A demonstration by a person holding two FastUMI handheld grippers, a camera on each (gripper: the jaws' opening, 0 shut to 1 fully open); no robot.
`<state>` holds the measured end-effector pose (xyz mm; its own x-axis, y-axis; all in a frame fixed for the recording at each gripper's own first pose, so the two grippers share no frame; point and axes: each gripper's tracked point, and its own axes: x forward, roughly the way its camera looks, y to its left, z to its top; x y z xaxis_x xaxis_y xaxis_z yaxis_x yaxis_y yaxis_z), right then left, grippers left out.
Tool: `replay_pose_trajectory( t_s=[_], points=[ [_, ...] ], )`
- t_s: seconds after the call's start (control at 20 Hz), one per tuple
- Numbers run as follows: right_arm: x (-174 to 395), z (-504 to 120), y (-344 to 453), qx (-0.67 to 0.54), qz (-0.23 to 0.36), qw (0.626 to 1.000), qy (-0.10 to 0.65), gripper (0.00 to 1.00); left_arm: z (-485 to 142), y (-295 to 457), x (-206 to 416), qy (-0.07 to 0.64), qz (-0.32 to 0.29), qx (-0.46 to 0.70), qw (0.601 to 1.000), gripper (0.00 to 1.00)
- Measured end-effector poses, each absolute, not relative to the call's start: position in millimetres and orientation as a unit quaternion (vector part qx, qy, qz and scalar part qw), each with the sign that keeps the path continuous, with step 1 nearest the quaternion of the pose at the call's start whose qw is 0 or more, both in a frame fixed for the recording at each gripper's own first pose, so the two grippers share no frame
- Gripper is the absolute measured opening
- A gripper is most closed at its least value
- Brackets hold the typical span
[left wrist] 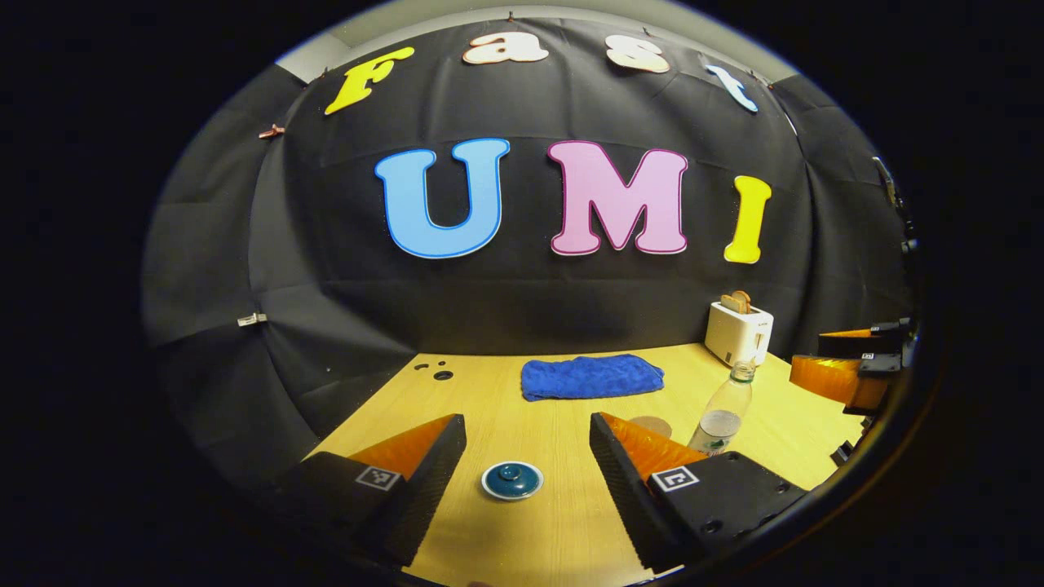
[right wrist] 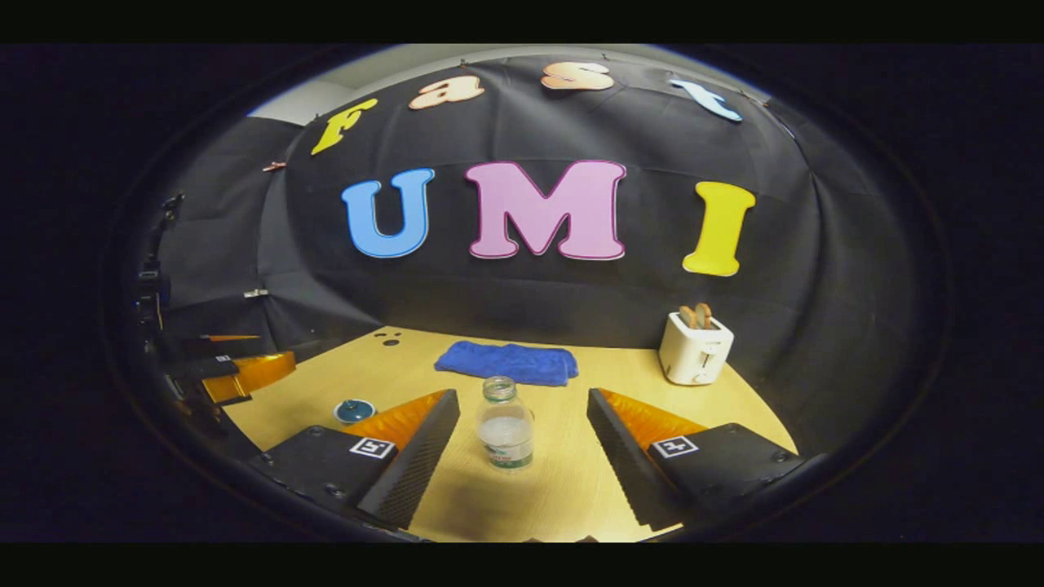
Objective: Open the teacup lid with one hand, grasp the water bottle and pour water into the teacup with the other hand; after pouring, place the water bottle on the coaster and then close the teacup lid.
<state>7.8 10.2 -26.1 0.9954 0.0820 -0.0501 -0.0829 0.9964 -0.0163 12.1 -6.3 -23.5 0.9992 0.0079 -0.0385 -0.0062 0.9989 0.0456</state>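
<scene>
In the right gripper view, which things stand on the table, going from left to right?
Teacup → blue towel → water bottle → toaster. The towel and bottle overlap a little sideways; the towel lies farther back.

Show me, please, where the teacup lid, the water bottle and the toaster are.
teacup lid point(left wrist: 511, 479): left gripper view, on its blue top beside the knob.
water bottle point(right wrist: 506, 424): right gripper view, on its clear body.
toaster point(right wrist: 693, 350): right gripper view, on its white front.
</scene>
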Motion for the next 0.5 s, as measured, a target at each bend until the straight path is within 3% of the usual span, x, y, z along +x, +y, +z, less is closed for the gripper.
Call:
replay_pose_trajectory(
  t_s=[0.3,0.5],
  points=[
    [22,-52,18,-0.003,0.057,0.997,0.045,0.98,-64,7,45,0.046,0.022,0.016,0.999,0.99],
    [38,-78,23,-0.009,0.063,0.997,0.054,0.98,-101,21,72,0.058,0.041,0.021,0.997,0.95]
  ],
)
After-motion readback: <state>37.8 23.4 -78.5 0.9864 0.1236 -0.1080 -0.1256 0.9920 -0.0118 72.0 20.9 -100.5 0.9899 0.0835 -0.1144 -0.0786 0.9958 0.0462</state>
